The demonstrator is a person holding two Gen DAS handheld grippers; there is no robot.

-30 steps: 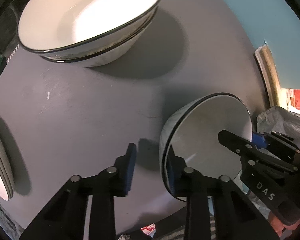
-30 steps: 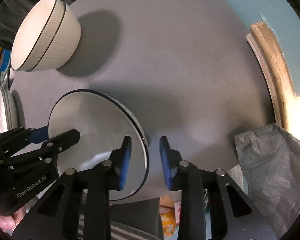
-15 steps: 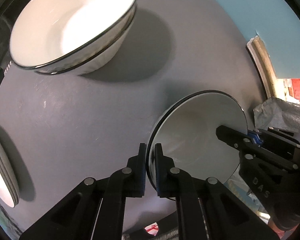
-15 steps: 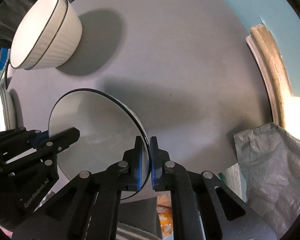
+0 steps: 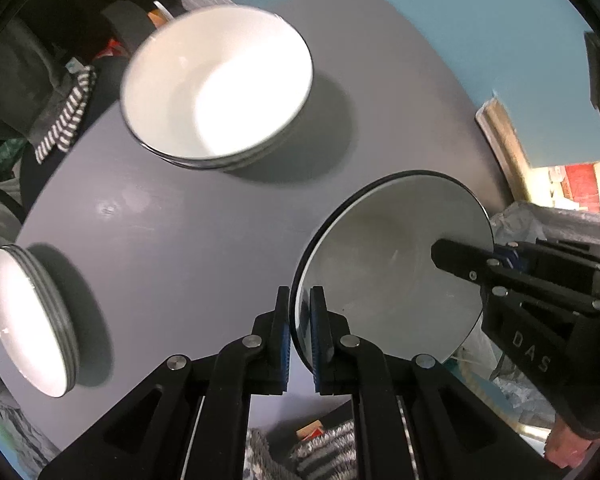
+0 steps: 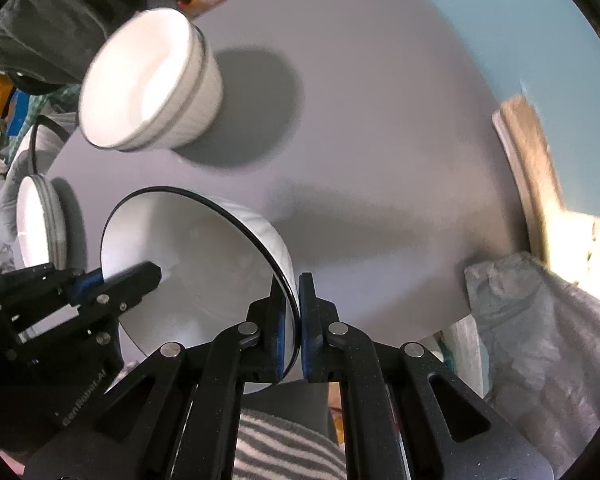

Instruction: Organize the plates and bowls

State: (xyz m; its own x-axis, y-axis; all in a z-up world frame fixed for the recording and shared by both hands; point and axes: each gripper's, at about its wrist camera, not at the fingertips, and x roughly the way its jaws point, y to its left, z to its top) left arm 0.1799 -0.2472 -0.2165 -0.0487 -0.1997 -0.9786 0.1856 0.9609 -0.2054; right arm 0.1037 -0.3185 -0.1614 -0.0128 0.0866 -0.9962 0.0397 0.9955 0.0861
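A white bowl with a black rim point(image 5: 392, 264) is held between both grippers above the round grey table point(image 5: 203, 248). My left gripper point(image 5: 299, 320) is shut on its left rim. My right gripper point(image 6: 289, 312) is shut on its right rim, and it also shows in the left wrist view point(image 5: 496, 256). The held bowl shows in the right wrist view point(image 6: 191, 264), with the left gripper point(image 6: 103, 280) on its far rim. A stack of two white bowls point(image 5: 219, 84) stands at the back of the table. A stack of white plates point(image 5: 31, 320) lies at the left.
A wooden frame point(image 5: 504, 140) leans at the table's right edge by the blue wall. Grey plastic sheeting point(image 6: 540, 340) lies off the right side. Dark clothing and clutter point(image 5: 51, 60) sit behind the table at left. A striped cloth point(image 6: 283, 448) lies below the near edge.
Both grippers have closed on the bowl's rim and lifted it up off the table; the view has pulled back, so the stacked bowls and plates appear farther away.
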